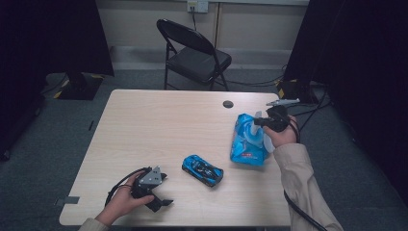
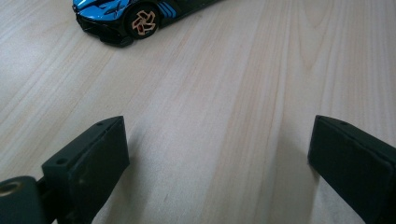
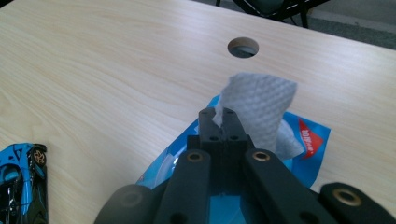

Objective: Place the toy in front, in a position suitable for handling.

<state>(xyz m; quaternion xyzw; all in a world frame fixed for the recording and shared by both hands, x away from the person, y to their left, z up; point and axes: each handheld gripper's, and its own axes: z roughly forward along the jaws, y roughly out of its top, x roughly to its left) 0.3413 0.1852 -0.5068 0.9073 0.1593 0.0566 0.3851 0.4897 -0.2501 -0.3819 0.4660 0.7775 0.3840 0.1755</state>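
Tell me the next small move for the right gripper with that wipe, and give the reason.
Probably keep lifting the right gripper straight up to draw the wipe out. Its jaws are shut on the wipe's edge, and the sheet stands only partly out of the blue wipes pack, its lower end inside the opening. The left gripper rests open near the toy car, so nothing holds the pack down; pull gently.

Printed marks on the wipes pack, none legible

The blue wipes pack (image 3: 306, 140) carries a red-and-white label patch with small white characters, too blurred to read; the toy car (image 1: 202, 170) shows no readable lettering.
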